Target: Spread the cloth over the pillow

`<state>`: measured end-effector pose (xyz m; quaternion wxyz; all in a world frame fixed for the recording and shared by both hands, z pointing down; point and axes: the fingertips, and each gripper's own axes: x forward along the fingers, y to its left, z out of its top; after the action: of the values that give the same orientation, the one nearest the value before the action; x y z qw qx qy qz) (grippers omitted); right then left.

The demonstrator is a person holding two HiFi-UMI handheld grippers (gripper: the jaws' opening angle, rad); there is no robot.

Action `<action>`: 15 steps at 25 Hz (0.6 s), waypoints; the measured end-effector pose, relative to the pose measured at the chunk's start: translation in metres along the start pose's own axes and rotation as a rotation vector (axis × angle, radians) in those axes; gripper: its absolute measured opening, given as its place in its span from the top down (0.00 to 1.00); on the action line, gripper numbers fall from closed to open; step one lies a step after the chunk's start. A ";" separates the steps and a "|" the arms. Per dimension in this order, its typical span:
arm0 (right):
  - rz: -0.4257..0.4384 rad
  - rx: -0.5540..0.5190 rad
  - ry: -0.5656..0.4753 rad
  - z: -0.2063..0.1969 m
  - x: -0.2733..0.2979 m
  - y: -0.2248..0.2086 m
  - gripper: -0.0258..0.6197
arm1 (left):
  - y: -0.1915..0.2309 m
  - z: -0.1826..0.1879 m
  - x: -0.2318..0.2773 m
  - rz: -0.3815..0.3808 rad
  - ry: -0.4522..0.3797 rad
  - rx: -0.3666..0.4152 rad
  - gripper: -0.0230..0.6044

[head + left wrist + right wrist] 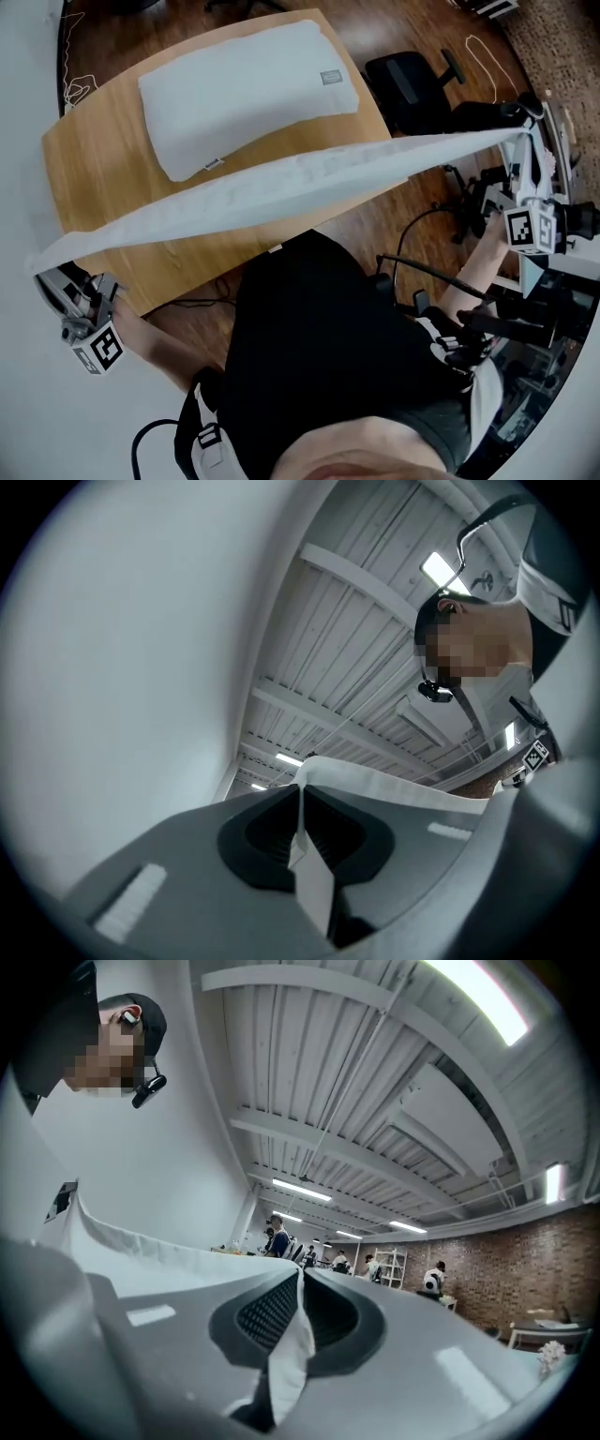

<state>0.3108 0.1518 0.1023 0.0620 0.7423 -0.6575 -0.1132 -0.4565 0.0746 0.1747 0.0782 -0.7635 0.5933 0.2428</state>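
Observation:
A white cloth (281, 183) hangs stretched in a long band between both grippers, above the near edge of the wooden table (103, 159). The white pillow (246, 94) lies flat on the table beyond it, uncovered. My left gripper (47, 267) at the lower left is shut on one cloth corner (305, 855). My right gripper (514, 141) at the right is shut on the other corner (291, 1354). In both gripper views the cloth edge is pinched between the closed jaws, and the cloth (394, 785) runs off sideways toward the other hand.
A person in black stands at the table's near edge between the grippers. A black office chair (408, 80) stands right of the table. Cables (478, 52) lie on the wooden floor. A white wall runs along the left.

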 end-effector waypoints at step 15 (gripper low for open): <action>0.118 0.024 -0.099 -0.055 0.232 -0.021 0.93 | 0.019 -0.088 0.187 -0.003 0.123 0.089 0.94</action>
<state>0.3706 -0.0788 0.1304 0.0271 0.6962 -0.7039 -0.1382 -0.4166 -0.1291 0.1673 0.0757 -0.7735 0.6062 0.1686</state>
